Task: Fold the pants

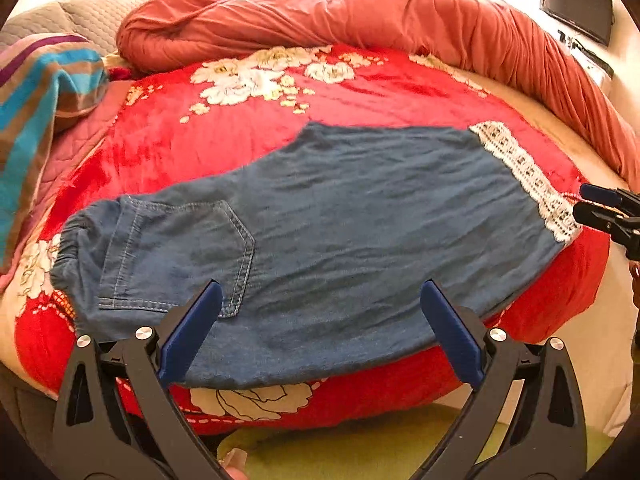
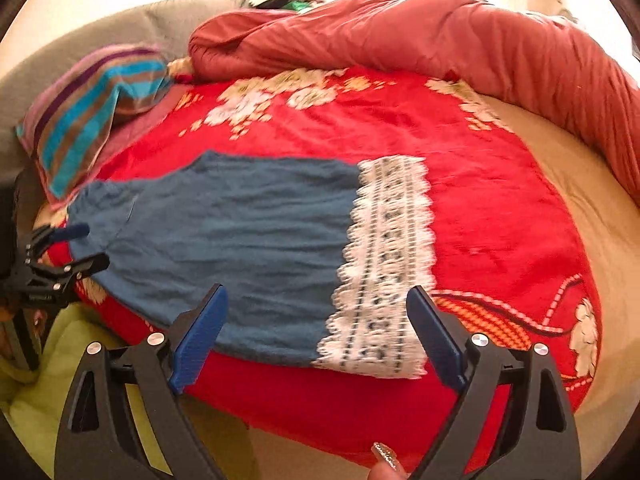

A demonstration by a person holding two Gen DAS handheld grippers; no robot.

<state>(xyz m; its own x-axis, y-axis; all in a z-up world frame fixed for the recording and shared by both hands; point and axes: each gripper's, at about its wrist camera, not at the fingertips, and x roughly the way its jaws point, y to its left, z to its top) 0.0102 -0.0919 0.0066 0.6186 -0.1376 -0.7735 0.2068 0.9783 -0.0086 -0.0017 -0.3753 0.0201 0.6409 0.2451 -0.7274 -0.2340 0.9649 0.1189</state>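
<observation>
Blue denim pants lie flat on a red floral blanket, folded lengthwise, legs stacked. The elastic waist and a back pocket are at the left; the white lace hem is at the right. My left gripper is open and empty, hovering over the near edge by the pocket. My right gripper is open and empty, above the near edge by the lace hem. Each gripper shows at the edge of the other's view, the right and the left.
A bunched coral duvet lies along the back and right of the bed. A striped pillow sits at the left. A green mat covers the floor below the bed's near edge. A dark screen hangs on the right wall.
</observation>
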